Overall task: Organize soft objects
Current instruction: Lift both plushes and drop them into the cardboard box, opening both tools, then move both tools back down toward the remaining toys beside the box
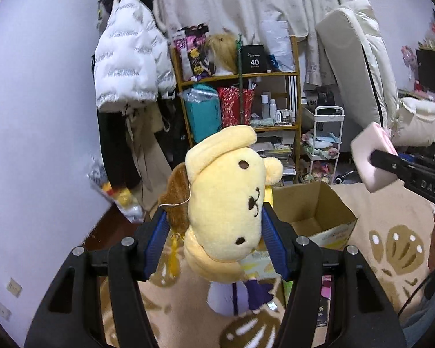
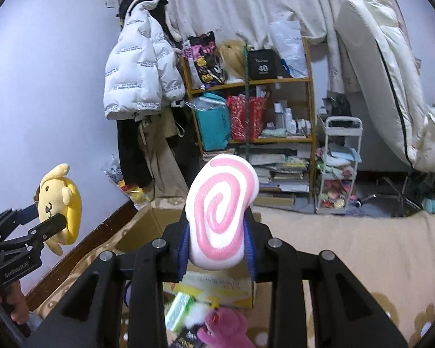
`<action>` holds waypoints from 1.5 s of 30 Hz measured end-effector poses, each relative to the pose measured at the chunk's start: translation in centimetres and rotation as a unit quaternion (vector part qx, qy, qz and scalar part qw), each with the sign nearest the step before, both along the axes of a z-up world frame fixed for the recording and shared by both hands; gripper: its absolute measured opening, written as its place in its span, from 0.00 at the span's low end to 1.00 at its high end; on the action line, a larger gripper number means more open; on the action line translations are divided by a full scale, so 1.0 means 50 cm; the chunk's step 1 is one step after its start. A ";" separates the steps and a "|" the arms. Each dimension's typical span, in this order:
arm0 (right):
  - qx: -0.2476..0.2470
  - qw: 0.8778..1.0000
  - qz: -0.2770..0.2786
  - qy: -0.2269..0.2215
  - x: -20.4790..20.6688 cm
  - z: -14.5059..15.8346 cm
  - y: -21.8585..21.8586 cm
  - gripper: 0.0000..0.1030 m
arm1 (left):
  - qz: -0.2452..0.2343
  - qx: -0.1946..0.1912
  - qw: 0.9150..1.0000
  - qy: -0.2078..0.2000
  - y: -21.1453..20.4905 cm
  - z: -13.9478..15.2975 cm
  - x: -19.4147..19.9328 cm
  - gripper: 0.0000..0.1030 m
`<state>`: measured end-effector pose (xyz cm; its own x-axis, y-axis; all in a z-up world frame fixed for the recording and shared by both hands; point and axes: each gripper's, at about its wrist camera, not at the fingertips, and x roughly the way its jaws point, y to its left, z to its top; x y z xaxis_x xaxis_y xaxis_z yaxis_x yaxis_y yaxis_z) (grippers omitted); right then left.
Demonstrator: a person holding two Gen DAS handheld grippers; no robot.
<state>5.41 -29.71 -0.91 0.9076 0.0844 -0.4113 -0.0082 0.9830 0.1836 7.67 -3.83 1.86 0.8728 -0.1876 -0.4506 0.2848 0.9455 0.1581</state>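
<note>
The left gripper (image 1: 214,232) clamps a yellow plush dog with a brown beret (image 1: 229,203), and the right gripper (image 2: 217,237) squeezes a squishy white-and-pink swirl cushion (image 2: 221,211); both are lifted clear, likely for dropping into the open cardboard box (image 1: 319,206) beyond.

Open cardboard box (image 1: 313,211) on the rug: mouth faces up, interior bare as far as visible, air above it free. Both grippers already full: left gripper (image 1: 214,240) clamps the yellow plush dog (image 1: 226,203), right gripper (image 2: 217,240) clamps the pink swirl cushion (image 2: 223,208). Near floor crowded (purple plush (image 1: 235,295), pink plush (image 2: 223,330)). Far side blocked by wooden shelf (image 1: 240,75), white cart (image 1: 324,142)
</note>
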 end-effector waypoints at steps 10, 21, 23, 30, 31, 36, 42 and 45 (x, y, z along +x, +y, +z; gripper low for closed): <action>-0.005 1.000 0.016 0.006 0.102 -0.044 -0.002 0.34 | -0.026 0.024 0.999 0.002 -0.070 -0.013 0.090 0.60; -0.011 0.997 0.035 0.066 0.143 -0.130 0.016 0.39 | -0.018 0.014 0.996 0.086 -0.074 -0.145 0.167 0.61; -0.019 0.996 0.038 0.075 0.150 -0.142 0.020 0.40 | -0.019 0.014 0.995 0.099 -0.077 -0.159 0.174 0.61; -0.019 0.994 0.043 0.100 0.163 -0.173 0.018 0.44 | -0.016 0.016 0.994 0.105 -0.077 -0.178 0.179 0.67; -0.014 0.994 0.039 0.104 0.166 -0.175 0.015 0.45 | -0.012 0.014 0.994 0.104 -0.075 -0.179 0.178 0.71; 0.012 0.993 0.033 0.108 0.160 -0.174 -0.003 0.53 | 0.003 0.020 0.996 0.093 -0.065 -0.174 0.167 0.85; 0.010 0.996 0.029 0.083 0.137 -0.142 -0.006 0.79 | 0.016 0.001 0.997 0.079 -0.035 -0.146 0.130 0.96; 0.016 0.997 0.024 0.077 0.121 -0.126 -0.009 0.84 | 0.024 0.019 0.997 0.073 -0.025 -0.136 0.108 0.96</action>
<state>11.47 -30.13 -7.23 0.8280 0.1420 -0.5424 -0.0248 0.9757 0.2176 13.08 -5.08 -4.95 0.8048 -0.1274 -0.5797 0.2623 0.9525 0.1547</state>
